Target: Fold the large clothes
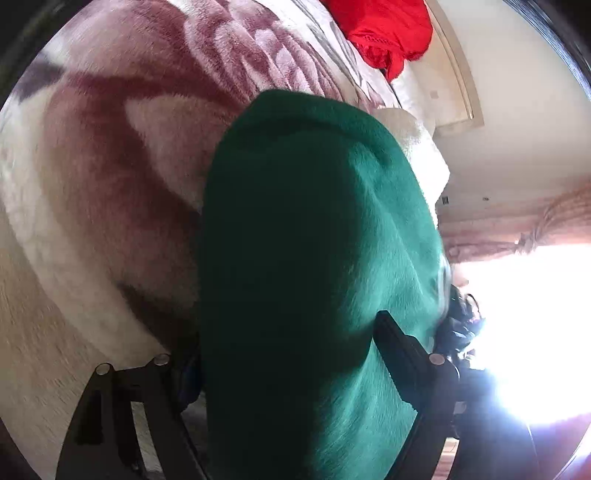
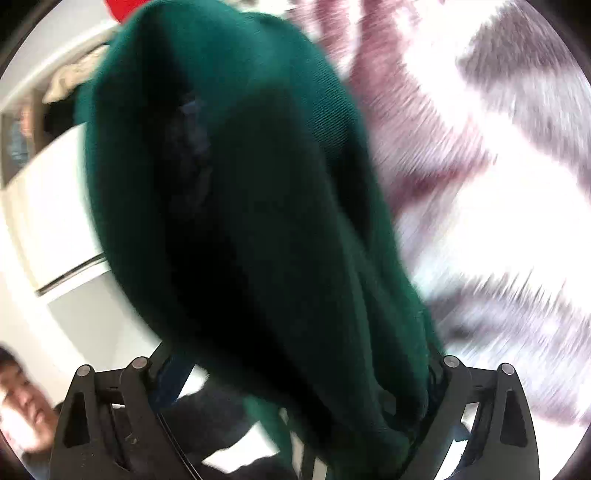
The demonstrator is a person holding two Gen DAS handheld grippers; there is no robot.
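Closest to my left camera, the left tongs (image 1: 291, 369) were clamped on the green garment (image 1: 310, 258), which bulged between the fingers and ran lengthwise away from the lens, toward the far end of the bed. My right tongs (image 2: 295, 373) gripped the same green garment (image 2: 240, 206), its long axis likewise stretching forward and up. It hung above the pink-and-white floral blanket (image 1: 110, 155) covering the bed. Farther off lay a red cloth (image 1: 388, 33) near the blanket's far edge.
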